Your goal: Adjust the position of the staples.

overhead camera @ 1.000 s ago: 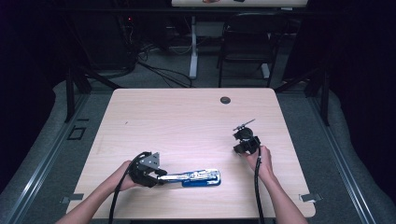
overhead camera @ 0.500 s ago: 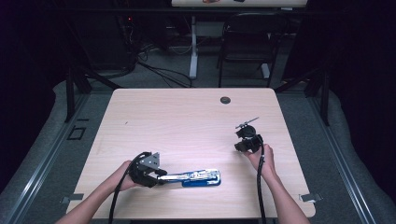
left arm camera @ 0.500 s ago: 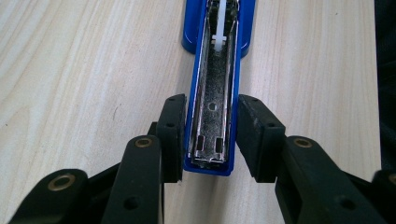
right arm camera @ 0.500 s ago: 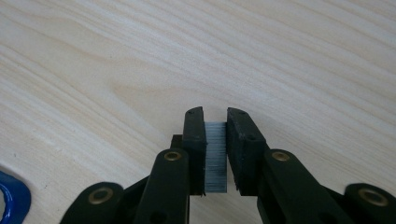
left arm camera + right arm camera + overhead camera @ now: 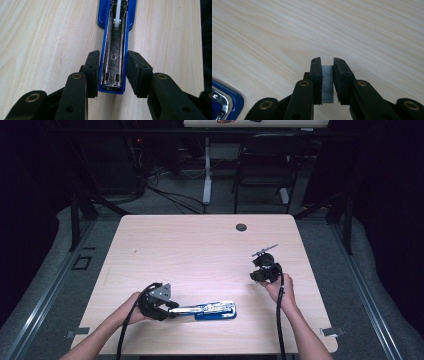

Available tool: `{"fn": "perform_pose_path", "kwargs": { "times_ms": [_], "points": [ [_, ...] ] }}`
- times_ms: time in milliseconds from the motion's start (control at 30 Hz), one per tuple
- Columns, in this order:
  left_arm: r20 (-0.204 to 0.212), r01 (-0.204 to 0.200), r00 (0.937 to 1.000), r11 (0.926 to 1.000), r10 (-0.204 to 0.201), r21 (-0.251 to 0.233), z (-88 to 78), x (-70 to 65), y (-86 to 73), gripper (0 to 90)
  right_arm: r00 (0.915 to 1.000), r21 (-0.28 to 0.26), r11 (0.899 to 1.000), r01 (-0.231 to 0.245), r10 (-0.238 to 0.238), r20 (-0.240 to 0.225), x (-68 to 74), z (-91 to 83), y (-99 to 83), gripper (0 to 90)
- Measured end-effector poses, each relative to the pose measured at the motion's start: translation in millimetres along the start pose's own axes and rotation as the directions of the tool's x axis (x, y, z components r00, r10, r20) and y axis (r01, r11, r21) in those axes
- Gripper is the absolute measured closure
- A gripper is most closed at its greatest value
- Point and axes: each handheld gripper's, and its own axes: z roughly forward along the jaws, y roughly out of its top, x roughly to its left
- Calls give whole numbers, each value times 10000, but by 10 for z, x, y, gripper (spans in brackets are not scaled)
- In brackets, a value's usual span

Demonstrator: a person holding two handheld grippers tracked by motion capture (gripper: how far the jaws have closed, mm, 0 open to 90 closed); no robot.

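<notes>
A blue stapler [image 5: 212,310] lies folded open near the table's front edge, its chrome staple channel [image 5: 115,37] facing up. My left gripper [image 5: 169,307] is at the stapler's left end. In the left gripper view the gripper [image 5: 113,55] is shut on the channel's near end, a pad on each blue side wall. My right gripper [image 5: 257,275] hovers over the table's right side. In the right gripper view it [image 5: 327,60] is shut on a grey strip of staples [image 5: 327,82] standing upright between its pads. A corner of the stapler [image 5: 227,100] shows at the lower left of that view.
The light wooden table [image 5: 190,250] has a small black round grommet [image 5: 241,227] near its far edge. A dark chair [image 5: 265,165] and desk legs stand beyond the table. Bare wood lies between the two grippers.
</notes>
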Motion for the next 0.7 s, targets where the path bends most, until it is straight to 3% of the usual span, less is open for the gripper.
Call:
{"fn": "perform_pose_path", "kwargs": {
  "times_ms": [200, 500, 700],
  "points": [
    [6, -5, 10000, 10000, 5, 4, 0, 1, 0, 638, 10000, -207, 9998, 9, -11, -92, 39, -24, 9, 784],
    [-18, -10, 10000, 10000, 10, -72, 8, 1, -3, 639, 9973, -33, 9987, 517, -518, -516, 138, -54, 36, 784],
    [26, -26, 10000, 10000, 26, -67, 8, 5, -3, 639, 9953, 35, 9967, 812, -809, -536, 199, -68, 46, 784]
  ]
}}
